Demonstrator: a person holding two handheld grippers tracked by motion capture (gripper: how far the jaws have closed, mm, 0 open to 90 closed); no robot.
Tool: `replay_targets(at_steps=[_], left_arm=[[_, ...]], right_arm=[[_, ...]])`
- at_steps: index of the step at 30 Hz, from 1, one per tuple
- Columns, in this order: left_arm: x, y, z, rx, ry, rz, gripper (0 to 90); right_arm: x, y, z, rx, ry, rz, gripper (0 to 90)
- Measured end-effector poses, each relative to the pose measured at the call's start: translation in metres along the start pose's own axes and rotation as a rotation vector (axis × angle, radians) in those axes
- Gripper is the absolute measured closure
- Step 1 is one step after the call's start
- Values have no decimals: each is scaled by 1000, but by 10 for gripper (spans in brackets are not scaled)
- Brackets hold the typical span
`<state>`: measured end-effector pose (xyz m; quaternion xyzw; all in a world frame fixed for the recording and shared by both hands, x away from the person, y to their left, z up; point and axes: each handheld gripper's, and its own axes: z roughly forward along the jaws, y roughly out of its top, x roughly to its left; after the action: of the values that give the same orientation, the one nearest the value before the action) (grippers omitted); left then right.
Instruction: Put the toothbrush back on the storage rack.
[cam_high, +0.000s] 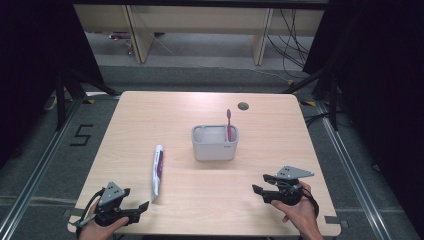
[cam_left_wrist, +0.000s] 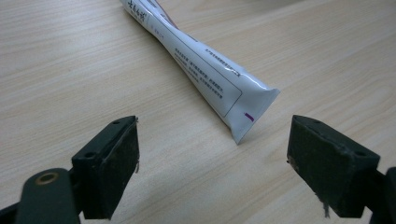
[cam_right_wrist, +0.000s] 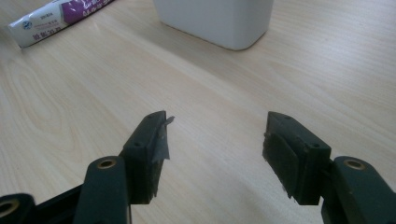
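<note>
A white and purple toothpaste tube (cam_high: 157, 171) lies on the wooden table (cam_high: 140, 115), left of centre. Behind it to the right stands a grey holder (cam_high: 215, 143) with a red toothbrush (cam_high: 229, 123) upright in its right compartment. My left gripper (cam_high: 140, 209) rests near the front left edge, open, with the tube's crimped end (cam_left_wrist: 247, 112) just ahead of its spread jaws. Near the front right, my right gripper (cam_high: 260, 184) is open and holds nothing. Its view looks over bare wood toward the holder (cam_right_wrist: 219, 21) and the tube (cam_right_wrist: 56, 16).
A small round cable hole (cam_high: 243, 106) sits at the table's far edge. Floor rails, a black stand at the left and cables at the back right surround the table. Bare wood lies between the two grippers.
</note>
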<state>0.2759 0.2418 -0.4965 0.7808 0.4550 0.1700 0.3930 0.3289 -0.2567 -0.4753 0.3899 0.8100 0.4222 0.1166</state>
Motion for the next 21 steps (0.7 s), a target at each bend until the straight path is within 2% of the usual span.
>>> replay_targets(at_steps=[4, 6, 7, 14, 15, 20, 21], left_arm=[[0, 0, 0, -3, 1, -1, 163], [0, 0, 1, -3, 1, -1, 163], [0, 0, 1, -3, 2, -1, 163], [0, 0, 1, -1, 3, -3, 163], [0, 0, 1, -2, 2, -1, 163], [0, 0, 0, 1, 1, -1, 163], [0, 0, 0, 1, 1, -1, 163]], right_arm=[[1, -3, -2, -5, -24, -13, 396], [3, -5, -3, 2, -12, -9, 390], [5, -7, -3, 6, -10, 15, 385], [9, -13, -8, 13, -32, 18, 383], [8, -14, -8, 14, -33, -7, 382], [14, -19, -12, 32, -45, 5, 369], [13, -21, -12, 29, -49, -12, 367]])
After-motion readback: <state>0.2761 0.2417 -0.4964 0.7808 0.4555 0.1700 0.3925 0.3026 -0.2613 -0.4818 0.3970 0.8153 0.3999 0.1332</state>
